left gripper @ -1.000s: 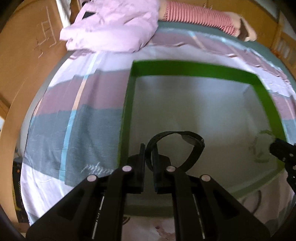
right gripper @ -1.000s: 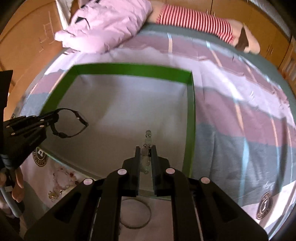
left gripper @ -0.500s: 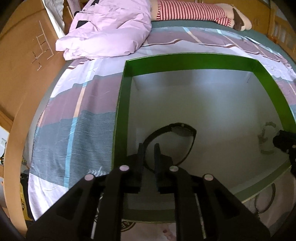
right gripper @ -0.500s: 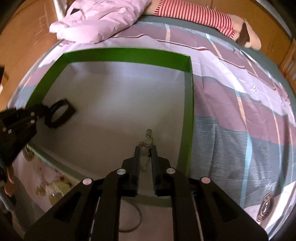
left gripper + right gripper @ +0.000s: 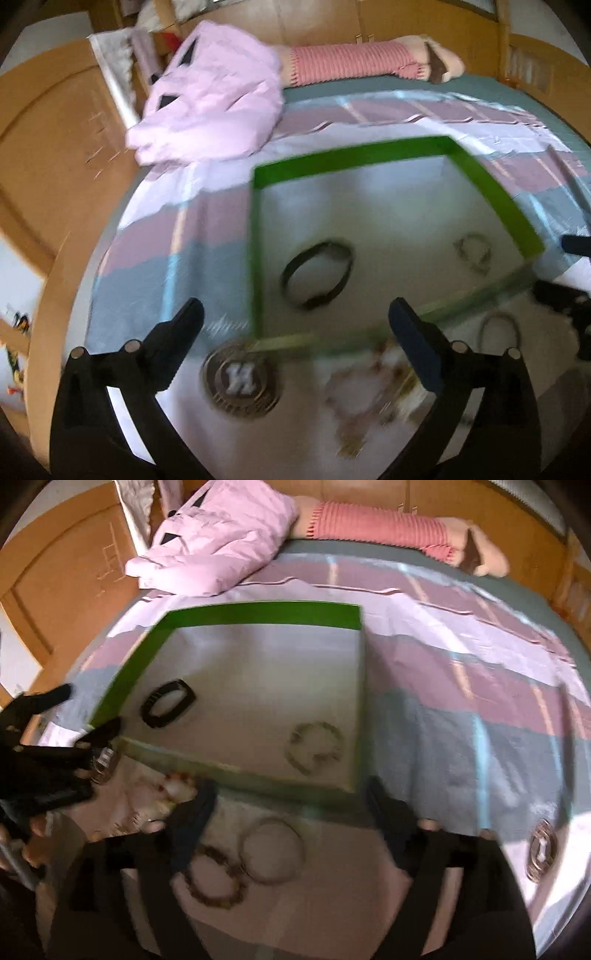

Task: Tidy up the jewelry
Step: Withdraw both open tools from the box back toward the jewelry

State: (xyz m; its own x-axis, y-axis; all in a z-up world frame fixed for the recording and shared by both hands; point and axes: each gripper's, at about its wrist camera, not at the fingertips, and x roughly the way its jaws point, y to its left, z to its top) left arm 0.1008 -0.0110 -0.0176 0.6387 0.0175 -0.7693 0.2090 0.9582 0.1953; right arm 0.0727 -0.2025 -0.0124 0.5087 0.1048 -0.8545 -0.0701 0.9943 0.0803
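Note:
A green-rimmed box (image 5: 354,157) (image 5: 258,614) with a pale floor lies on the bed. Inside it lie a black band (image 5: 317,275) (image 5: 168,703) at the left and a pale beaded bracelet (image 5: 472,251) (image 5: 314,747) at the right. My left gripper (image 5: 295,332) is open and empty, pulled back before the box's near edge. My right gripper (image 5: 291,812) is open and empty above a thin bangle (image 5: 272,851) and a brown beaded bracelet (image 5: 214,880) on the sheet. More jewelry (image 5: 173,790) lies in a blurred heap near the box's front left.
A pink quilt (image 5: 218,542) and a red striped pillow (image 5: 380,530) lie at the bed's far end. Wooden furniture (image 5: 55,166) stands on the left. A round printed emblem (image 5: 240,380) marks the sheet in front of the box.
Both grippers opened and pulled back out of the box. The black band and the pale bracelet were let go and now lie on the box floor.

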